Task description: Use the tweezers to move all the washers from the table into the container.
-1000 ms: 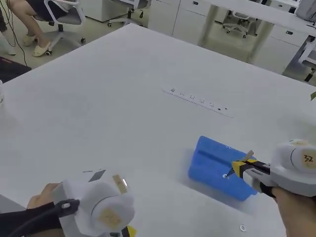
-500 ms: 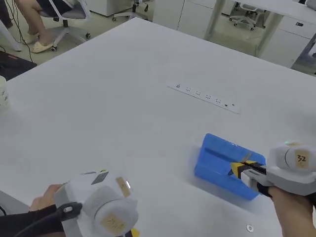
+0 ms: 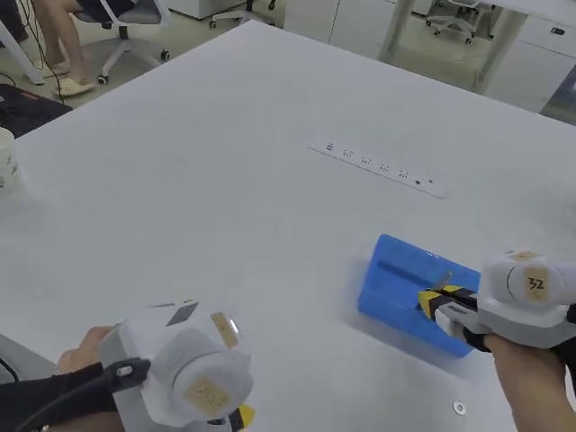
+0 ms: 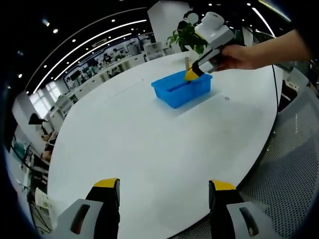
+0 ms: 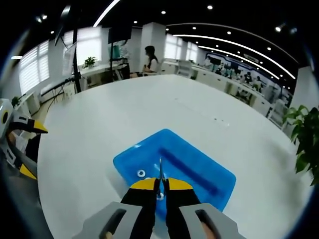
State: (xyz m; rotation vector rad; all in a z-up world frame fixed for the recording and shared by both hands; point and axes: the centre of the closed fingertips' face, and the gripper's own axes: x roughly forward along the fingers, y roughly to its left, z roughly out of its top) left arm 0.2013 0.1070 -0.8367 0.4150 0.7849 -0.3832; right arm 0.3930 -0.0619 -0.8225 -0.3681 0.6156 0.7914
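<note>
White table [image 3: 225, 198] stretched away toward office desks in the head view, with a power strip [image 3: 378, 168] across its middle and a cup [image 3: 4, 160] at the left edge. The blue container [image 3: 405, 274] sat near the right side. The right gripper [image 3: 432, 301] hung over it, and one washer [image 3: 460, 408] lay on the table just beside it. The left gripper [image 3: 239, 417] was low at the near edge.

From the left gripper view, that gripper's jaws stood wide apart with nothing between them, well away from the container.

From the right gripper view, the jaws were pinched onto the tweezers [image 5: 160, 172], whose tips pointed into the container. A second washer [image 5: 141, 173] lay inside, just left of the tips.
</note>
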